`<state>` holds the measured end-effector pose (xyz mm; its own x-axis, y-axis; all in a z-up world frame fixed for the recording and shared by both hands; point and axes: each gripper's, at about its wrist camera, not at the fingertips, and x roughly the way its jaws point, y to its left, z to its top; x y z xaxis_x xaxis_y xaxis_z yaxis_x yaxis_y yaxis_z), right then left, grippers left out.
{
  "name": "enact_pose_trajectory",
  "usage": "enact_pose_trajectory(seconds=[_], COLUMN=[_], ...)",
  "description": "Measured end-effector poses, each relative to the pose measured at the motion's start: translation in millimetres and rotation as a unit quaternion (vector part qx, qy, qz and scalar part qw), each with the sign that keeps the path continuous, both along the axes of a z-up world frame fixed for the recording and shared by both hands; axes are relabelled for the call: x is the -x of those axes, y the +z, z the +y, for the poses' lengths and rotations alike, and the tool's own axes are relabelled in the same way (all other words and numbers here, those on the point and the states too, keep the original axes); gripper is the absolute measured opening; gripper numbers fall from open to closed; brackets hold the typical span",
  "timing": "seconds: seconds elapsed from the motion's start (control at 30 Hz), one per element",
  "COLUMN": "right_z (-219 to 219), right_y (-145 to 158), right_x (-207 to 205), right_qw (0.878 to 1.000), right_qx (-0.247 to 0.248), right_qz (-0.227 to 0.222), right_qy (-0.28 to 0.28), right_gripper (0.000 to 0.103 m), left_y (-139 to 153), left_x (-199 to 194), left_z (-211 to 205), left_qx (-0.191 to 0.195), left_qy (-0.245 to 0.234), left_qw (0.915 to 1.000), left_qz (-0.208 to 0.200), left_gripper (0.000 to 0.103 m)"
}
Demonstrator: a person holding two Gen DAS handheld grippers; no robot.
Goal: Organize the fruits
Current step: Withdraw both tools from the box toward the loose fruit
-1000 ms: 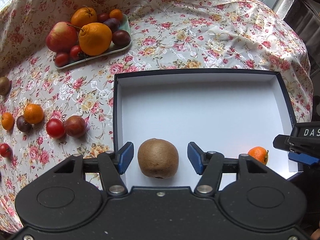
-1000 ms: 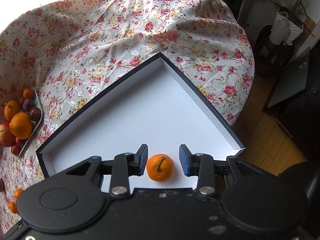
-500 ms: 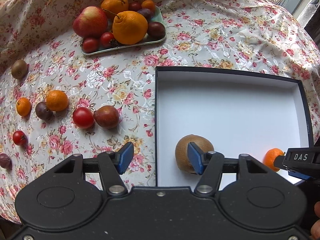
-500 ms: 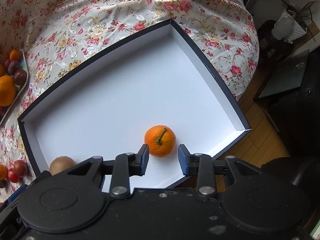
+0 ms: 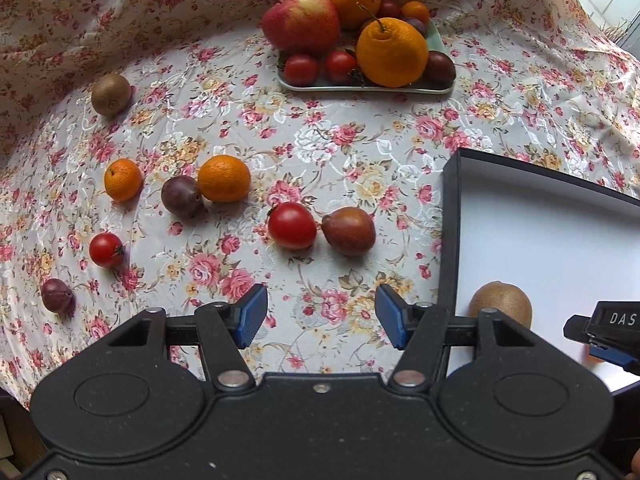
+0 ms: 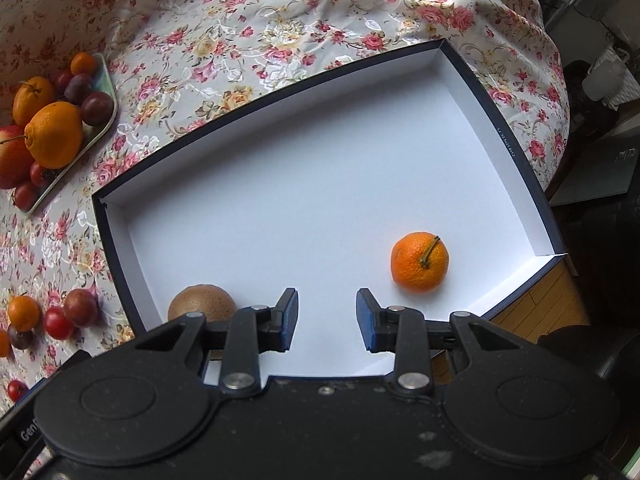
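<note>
Left wrist view: the left claw [image 5: 321,316] hangs with its blue pads apart and nothing between them, over the floral tablecloth [image 5: 248,120] on the worktop.
Loose fruit: a red tomato [image 5: 292,225] touches a dark reddish plum [image 5: 349,231] just beyond that claw; further left lie a purple plum [image 5: 181,196] against an orange mandarin [image 5: 224,179], a smaller mandarin [image 5: 123,180], a small tomato [image 5: 105,249], a small dark plum [image 5: 57,295] and a brown fuzzy kiwi [image 5: 111,94].
Pale green tray [image 5: 360,89]: it holds a red apple [image 5: 301,20], a large orange [image 5: 391,52] and smaller fruit.
Right wrist view: the right claw [image 6: 327,316] also stands open and empty, above the white floor of the shallow dark-rimmed box [image 6: 516,152].
Box contents: an orange mandarin with a stem [image 6: 419,262] lies near the right corner, apart from the pads; a second brown kiwi [image 6: 202,304] sits by the left wall, partly hidden behind the claw.
</note>
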<state>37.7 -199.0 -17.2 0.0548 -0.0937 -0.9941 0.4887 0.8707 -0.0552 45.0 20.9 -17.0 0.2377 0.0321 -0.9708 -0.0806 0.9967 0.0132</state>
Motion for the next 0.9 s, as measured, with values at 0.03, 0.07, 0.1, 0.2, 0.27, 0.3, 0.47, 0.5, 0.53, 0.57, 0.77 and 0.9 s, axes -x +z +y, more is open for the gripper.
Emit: enact_pose_trajectory(seconds=[0.03, 0.07, 0.1, 0.2, 0.27, 0.3, 0.47, 0.5, 0.53, 0.57, 0.77, 0.9], right_z=[4, 13, 17, 38, 50, 55, 88, 93, 101, 109, 147, 165], right_y=[0, 0, 0, 0, 0, 0, 0, 1, 2, 2, 0, -2], right_x=[-2, -5, -7, -13, -18, -20, -30, -31, -33, -35, -42, -45], right_qw=[1.0, 1.0, 1.0, 1.0, 0.999, 0.999, 0.998, 0.998, 0.997, 0.997, 0.993, 0.991], right_qx=[-0.002, -0.005, -0.008, -0.015, -0.017, -0.018, -0.026, -0.025, -0.024, -0.025, -0.038, -0.039], right_qz=[0.0, 0.001, 0.002, 0.001, 0.001, 0.0, 0.001, -0.001, -0.002, -0.003, 0.002, 0.005], right_qy=[0.003, 0.009, 0.012, 0.026, 0.035, 0.039, 0.06, 0.064, 0.071, 0.079, 0.113, 0.129], right_gripper=[0.035, 0.035, 0.035, 0.035, 0.035, 0.035, 0.035, 0.035, 0.035, 0.035, 0.035, 0.035], left_y=[0, 0, 0, 1, 0, -1, -5, -6, -7, -7, -7, -6], left_x=[0, 0, 0, 0, 0, 0, 1, 2, 2, 2, 5, 8], left_z=[5, 13, 18, 39, 53, 60, 96, 102, 107, 113, 137, 153], left_qx=[0.0, -0.001, -0.001, -0.003, -0.007, -0.01, -0.012, -0.011, -0.011, -0.009, -0.009, -0.006], left_qy=[0.004, 0.01, 0.013, 0.029, 0.039, 0.045, 0.078, 0.085, 0.09, 0.095, 0.106, 0.116], left_qw=[1.0, 1.0, 0.9999, 0.9996, 0.9992, 0.9989, 0.9968, 0.9963, 0.9959, 0.9954, 0.9942, 0.9932], left_qz=[0.0, 0.001, 0.001, 0.001, 0.001, 0.001, 0.007, 0.009, 0.009, 0.01, 0.009, 0.008], left_gripper=[0.063, 0.063, 0.063, 0.063, 0.063, 0.063, 0.063, 0.063, 0.063, 0.063, 0.063, 0.063])
